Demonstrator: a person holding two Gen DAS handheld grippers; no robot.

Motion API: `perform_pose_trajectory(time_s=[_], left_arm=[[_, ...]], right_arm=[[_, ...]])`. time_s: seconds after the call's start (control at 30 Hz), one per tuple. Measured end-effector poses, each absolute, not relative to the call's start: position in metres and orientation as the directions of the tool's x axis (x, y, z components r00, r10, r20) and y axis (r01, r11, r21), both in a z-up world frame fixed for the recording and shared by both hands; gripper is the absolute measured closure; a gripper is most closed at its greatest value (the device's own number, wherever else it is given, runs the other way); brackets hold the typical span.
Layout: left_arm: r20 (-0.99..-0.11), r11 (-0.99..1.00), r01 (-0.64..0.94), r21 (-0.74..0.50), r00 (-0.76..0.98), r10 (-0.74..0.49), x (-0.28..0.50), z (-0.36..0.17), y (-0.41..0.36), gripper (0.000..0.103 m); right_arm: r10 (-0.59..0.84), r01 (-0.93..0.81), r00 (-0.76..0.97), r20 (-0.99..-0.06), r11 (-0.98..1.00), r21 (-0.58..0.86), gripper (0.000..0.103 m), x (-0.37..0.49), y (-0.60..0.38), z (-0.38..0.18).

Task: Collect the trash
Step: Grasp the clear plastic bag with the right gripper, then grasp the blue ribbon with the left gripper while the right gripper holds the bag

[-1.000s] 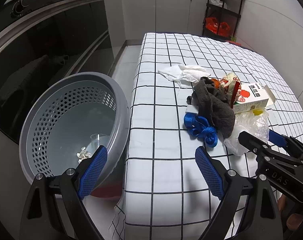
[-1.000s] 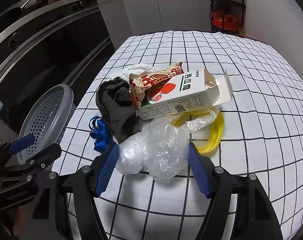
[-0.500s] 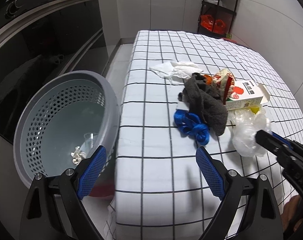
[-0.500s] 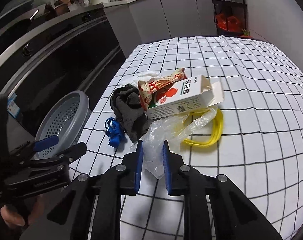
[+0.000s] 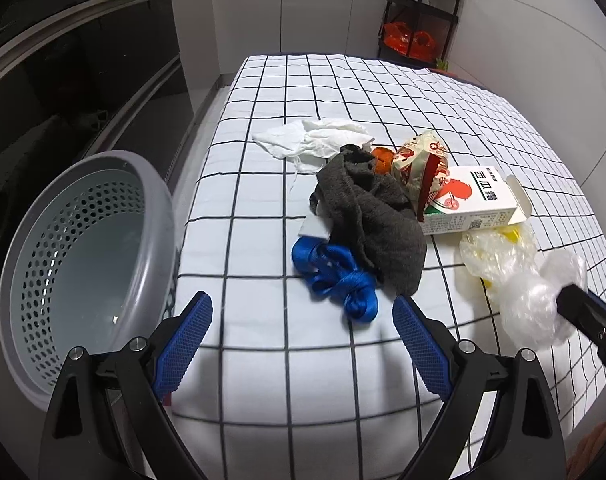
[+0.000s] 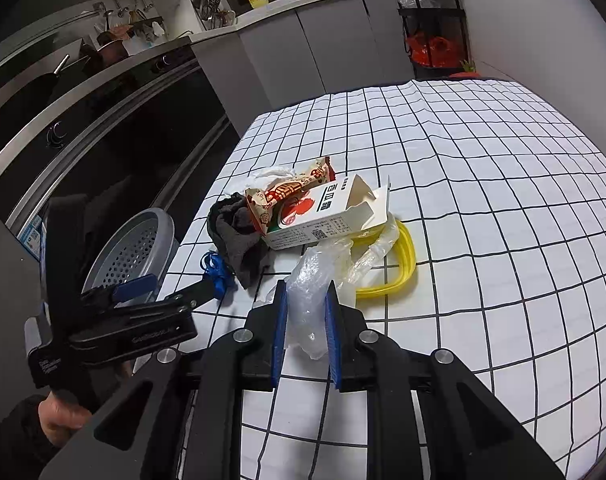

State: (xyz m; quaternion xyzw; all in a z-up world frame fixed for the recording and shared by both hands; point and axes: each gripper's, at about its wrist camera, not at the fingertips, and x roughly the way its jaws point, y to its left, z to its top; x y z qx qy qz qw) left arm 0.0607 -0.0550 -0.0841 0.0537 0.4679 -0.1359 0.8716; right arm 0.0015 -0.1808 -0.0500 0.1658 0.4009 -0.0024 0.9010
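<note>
a crumpled clear plastic bag is clamped between the right gripper jaws above the desk, while the left gripper jaws are held apart, so a carry to the grey basket at nine o'clock is judged next.

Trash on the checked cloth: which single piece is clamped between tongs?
The crumpled clear plastic bag, pinched by the right tongs; every other piece lies loose.
</note>
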Motion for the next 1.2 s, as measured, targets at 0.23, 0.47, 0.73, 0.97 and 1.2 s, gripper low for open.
perform_pose_trajectory(time_s=[0.23,0.47,0.73,0.97,1.2], left_arm=[[-0.836,0.954,0.297,-0.04,0.513,-0.195,0.07,-0.092,-0.061,0.034],[-0.853,0.945,0.317,-0.082,0.468,-0.232,0.071,-0.1,-0.061,0.079],[-0.836,0.942,0.319,-0.102,0.486,-0.255,0.062,-0.083,-0.047,0.083],[-0.81,0.945,0.314,-0.091,0.529,-0.254,0.055,-0.062,-0.036,0.083],[-0.781,0.943,0.322,-0.08,0.567,-0.26,0.044,-0.044,-0.03,0.083]], right_arm=[[0.14,0.135,0.673,-0.727,0.942,0.306,0.086,0.005,-0.181,-0.054],[0.153,0.129,0.668,-0.728,0.94,0.315,0.086,0.006,-0.179,-0.055],[0.152,0.115,0.691,-0.707,0.942,0.316,0.086,0.0,-0.176,-0.041],[0.157,0.084,0.714,-0.682,0.948,0.307,0.087,-0.006,-0.167,-0.025],[0.164,0.055,0.738,-0.654,0.952,0.3,0.087,-0.009,-0.158,-0.006]])
